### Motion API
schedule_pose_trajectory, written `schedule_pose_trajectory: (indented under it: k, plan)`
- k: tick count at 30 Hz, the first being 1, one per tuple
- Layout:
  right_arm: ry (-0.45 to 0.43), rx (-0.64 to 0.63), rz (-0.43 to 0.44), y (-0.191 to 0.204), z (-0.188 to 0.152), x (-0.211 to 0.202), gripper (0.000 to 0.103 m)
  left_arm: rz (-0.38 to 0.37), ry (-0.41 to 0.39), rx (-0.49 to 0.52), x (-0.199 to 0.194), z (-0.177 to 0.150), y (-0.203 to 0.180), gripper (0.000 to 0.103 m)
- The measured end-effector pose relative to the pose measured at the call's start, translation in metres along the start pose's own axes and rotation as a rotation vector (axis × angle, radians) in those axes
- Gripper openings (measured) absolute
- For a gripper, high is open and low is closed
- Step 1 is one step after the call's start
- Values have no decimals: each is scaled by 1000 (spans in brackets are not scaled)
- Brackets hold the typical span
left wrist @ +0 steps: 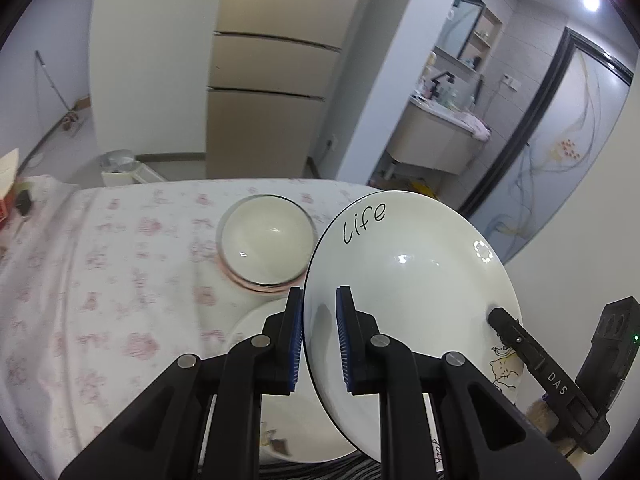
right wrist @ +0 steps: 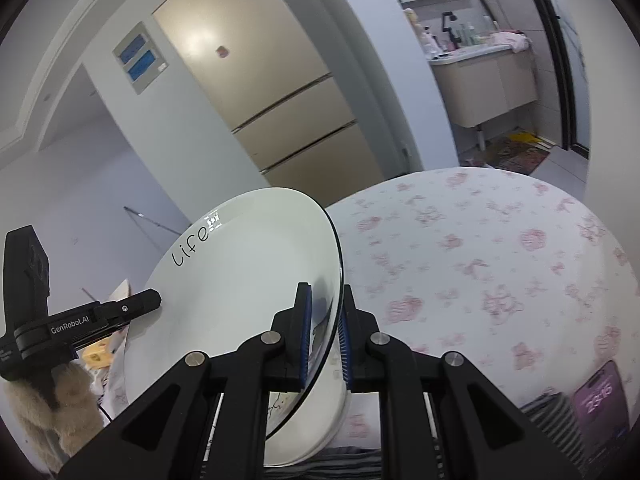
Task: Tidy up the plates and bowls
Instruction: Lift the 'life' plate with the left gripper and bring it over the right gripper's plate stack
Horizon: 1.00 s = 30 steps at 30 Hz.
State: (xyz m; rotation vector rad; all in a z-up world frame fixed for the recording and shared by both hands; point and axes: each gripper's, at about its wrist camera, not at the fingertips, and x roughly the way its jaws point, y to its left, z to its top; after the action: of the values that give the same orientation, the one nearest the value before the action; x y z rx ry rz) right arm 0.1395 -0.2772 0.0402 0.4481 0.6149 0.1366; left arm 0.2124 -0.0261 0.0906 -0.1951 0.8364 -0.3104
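A white plate (left wrist: pixel 408 280) with "life" written on it and a cat drawing hangs tilted above the table, held on both sides. My left gripper (left wrist: pixel 320 292) is shut on its left rim, blue pads on either face. The right gripper (left wrist: pixel 496 316) clamps the opposite rim. In the right wrist view the same plate (right wrist: pixel 240 280) sits between the pads of my right gripper (right wrist: pixel 326 292), with the left gripper (right wrist: pixel 154 298) on its far edge. Another white plate (left wrist: pixel 256 328) lies on the table below. A clear glass bowl (left wrist: pixel 266 240) sits nested in a pink one behind it.
A pink floral cloth covers the table (left wrist: pixel 100 260). A phone (right wrist: pixel 600 404) with a lit screen lies at the table's near right. A red box (left wrist: pixel 6 200) stands at the far left edge. A beige fridge (left wrist: pixel 272 100) stands behind the table. A furry sleeve (right wrist: pixel 48 408) shows by the left gripper.
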Motion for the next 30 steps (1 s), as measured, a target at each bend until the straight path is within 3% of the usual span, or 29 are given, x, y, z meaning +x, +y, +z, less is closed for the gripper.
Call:
schedule_pose_trajectory:
  k: [7, 14, 23, 30]
  plan:
    - [1, -50, 44, 34, -4, -1, 13, 14, -46, -34, -33, -2, 25, 17]
    - [7, -64, 54, 45, -9, 3, 13, 24, -55, -41, -43, -13, 36, 17]
    - [52, -63, 33, 41, -25, 18, 14, 23, -29, -43, -31, -37, 43, 17]
    - [104, -76, 12, 33, -42, 32, 14, 34, 31, -56, 1, -61, 57, 17]
